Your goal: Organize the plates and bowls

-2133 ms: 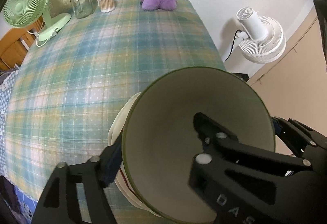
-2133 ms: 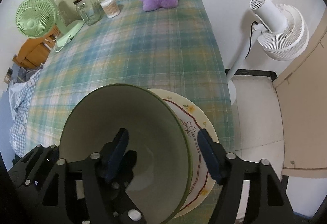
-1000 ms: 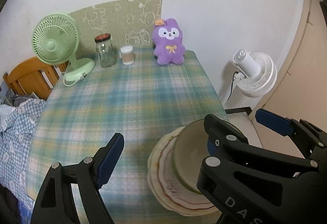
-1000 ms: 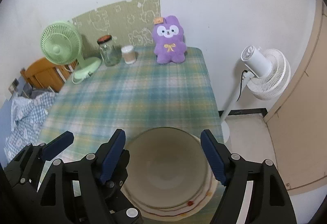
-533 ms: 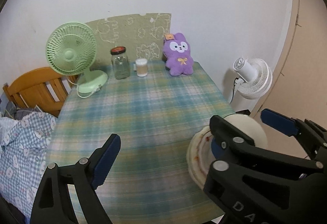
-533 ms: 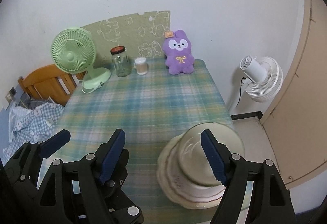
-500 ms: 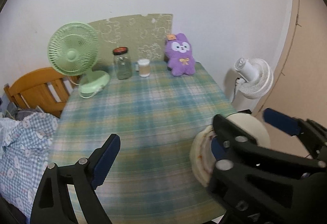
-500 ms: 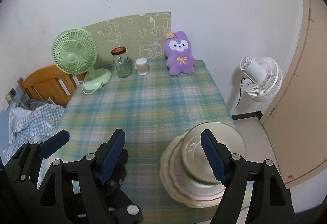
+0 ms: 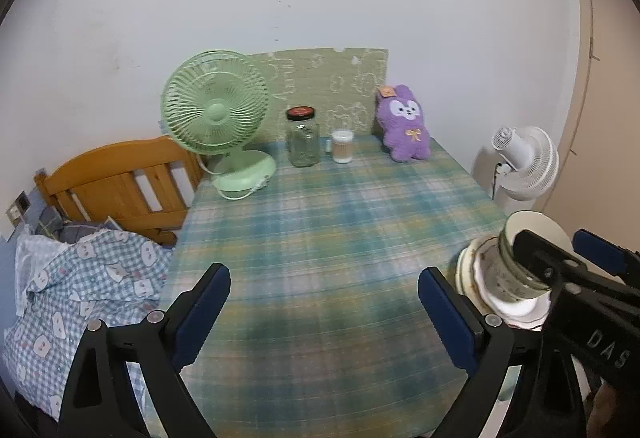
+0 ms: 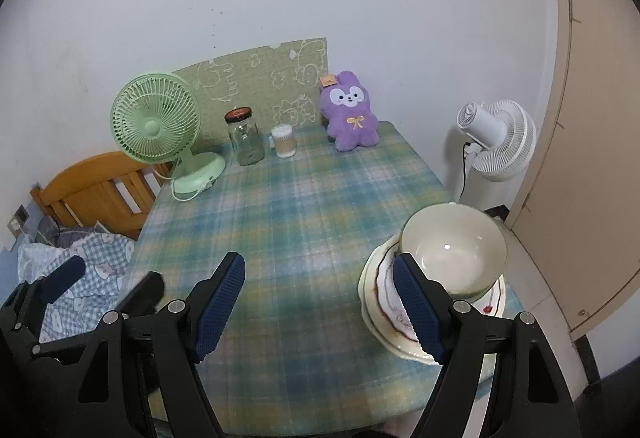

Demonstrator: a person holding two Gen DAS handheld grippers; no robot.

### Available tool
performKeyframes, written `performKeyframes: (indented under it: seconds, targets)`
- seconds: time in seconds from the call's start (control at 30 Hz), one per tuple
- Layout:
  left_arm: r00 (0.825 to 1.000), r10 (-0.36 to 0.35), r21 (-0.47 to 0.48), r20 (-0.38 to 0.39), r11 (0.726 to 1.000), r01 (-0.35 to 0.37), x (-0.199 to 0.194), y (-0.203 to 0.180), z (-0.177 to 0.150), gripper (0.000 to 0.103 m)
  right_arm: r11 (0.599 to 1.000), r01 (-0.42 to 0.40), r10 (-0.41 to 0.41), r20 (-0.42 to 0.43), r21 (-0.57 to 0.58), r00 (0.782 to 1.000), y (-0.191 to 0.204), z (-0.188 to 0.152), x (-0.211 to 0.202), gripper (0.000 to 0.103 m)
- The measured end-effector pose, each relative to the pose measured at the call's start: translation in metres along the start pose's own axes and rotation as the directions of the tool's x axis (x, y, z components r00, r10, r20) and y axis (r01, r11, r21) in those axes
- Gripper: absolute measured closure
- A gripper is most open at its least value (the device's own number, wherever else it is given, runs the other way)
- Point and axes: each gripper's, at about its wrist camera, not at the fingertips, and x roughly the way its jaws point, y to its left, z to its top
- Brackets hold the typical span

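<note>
Both grippers were held above the near edge of the bench (image 10: 304, 206), which was covered in a blue-green plaid cloth. The left gripper (image 9: 324, 302) had its blue-padded fingers (image 9: 204, 306) spread wide apart, gripping nothing, only cloth showing between them. The right gripper (image 10: 320, 302) was the same: fingers (image 10: 416, 310) wide apart and unloaded.

The cream ceramic bowl with the green rim (image 10: 454, 254) sat upright on the stack of cream plates with red-brown scalloped trim (image 10: 386, 302), at the near right corner of the bench, close to its right edge. From the right wrist view the gripper's right finger overlapped the stack's left side in the frame, but contact couldn't be confirmed. From the left wrist view the same bowl (image 9: 516, 262) and plates (image 9: 476, 270) were partly hidden behind the black body of the right gripper (image 9: 576, 278).

Along the far side of the bench, left to right:
- pale green desk fan (image 10: 156, 122)
- clear glass jar with a dark red lid (image 10: 245, 136)
- small clear tub of cotton swabs (image 10: 283, 141)
- purple plush bunny with a yellow bow (image 10: 352, 118), standing against the green patterned panel (image 10: 256, 82) on the wall

A white pedestal fan (image 10: 496, 140) stood on the floor to the right of the bench. A wooden headboard (image 10: 96, 190) and blue checked bedding (image 10: 88, 258) lay to the left.
</note>
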Motion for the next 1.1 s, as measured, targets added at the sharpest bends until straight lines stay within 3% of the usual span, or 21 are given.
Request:
performKeyframes:
  seconds: [0.23,0.5,1.1]
  targets:
    - [1.000,0.017,-0.044,0.011,0.999,-0.016,0.001,0.012,-0.023,0.005,0.998,0.003,-0.002,0.024,-0.061,1.000,0.000,-0.020,0.008,0.024]
    - [0.997,0.058,-0.022,0.059,0.998,-0.056,-0.002,0.003,-0.047,0.005,0.994,-0.037,0.041,0.039,-0.100,0.998,-0.007,-0.043,0.014,0.024]
    - [0.995,0.076,-0.105,0.057,0.992,-0.070,-0.003,0.002,-0.061,0.003,0.991,-0.071,0.075,0.028,-0.113,0.997,-0.020,-0.060,0.019,0.020]
